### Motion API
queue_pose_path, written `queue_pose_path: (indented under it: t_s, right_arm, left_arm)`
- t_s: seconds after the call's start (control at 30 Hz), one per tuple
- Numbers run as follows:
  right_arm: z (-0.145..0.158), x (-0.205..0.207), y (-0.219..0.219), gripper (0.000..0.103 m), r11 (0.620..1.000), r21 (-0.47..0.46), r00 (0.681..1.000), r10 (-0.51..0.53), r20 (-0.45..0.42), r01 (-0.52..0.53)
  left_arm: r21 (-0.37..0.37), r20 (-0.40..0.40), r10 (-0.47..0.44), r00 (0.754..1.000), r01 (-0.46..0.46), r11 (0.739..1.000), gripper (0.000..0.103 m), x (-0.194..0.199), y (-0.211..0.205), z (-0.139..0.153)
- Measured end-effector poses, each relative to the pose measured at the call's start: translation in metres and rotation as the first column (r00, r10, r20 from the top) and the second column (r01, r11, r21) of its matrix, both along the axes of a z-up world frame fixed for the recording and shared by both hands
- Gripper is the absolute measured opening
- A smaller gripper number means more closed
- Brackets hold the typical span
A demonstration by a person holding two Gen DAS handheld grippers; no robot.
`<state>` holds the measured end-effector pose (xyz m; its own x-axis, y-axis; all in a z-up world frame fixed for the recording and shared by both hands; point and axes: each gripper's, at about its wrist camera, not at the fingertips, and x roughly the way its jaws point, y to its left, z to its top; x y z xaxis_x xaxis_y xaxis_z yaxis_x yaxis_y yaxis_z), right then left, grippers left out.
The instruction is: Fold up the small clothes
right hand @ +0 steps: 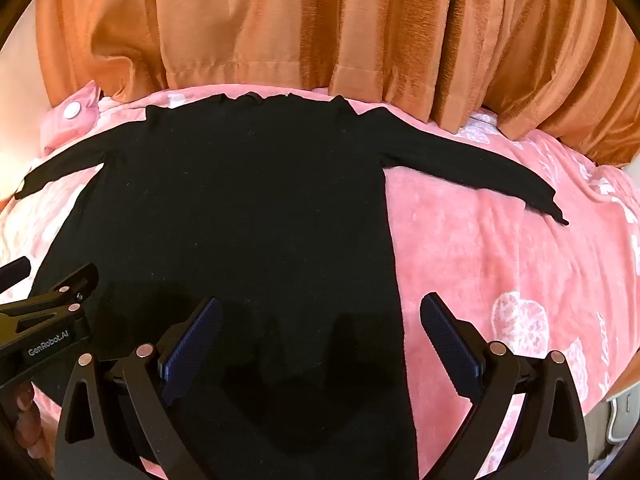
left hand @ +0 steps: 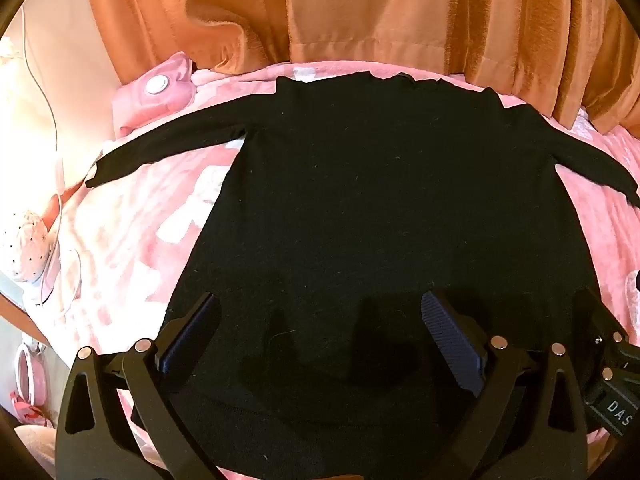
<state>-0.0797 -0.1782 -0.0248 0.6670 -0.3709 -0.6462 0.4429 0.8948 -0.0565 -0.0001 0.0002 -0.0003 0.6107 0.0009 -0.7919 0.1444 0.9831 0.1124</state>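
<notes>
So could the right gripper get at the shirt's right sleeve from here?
Probably yes. The right gripper is open and holds nothing, and the sleeve lies flat on the pink blanket with nothing on it or between them; it would need to travel forward and right.

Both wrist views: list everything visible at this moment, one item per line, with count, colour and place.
sweater: one, black, spread flat on the blanket, sleeves out to both sides.
blanket: one, pink with white prints, under the sweater.
curtain: one, orange, hanging behind the bed.
pouch: one, pink with a white round button, far left by the curtain.
cable: one, white, along the left edge.
left gripper: one, black with blue pads, open above the hem.
right gripper: one, black with blue pads, open over the sweater's right edge.
</notes>
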Motion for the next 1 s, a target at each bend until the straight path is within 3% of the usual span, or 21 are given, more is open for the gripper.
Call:
queue_pose_path:
  t_s: [1.0]
  right_arm:
    - [-0.0009,-0.0017,0.0017,0.098,1.0,0.002,1.0,0.003,0.007,-0.003]
  left_arm:
    - [-0.002,-0.002,0.001,1.0,-0.001,1.0,0.098,0.0022,-0.0008,-0.0008]
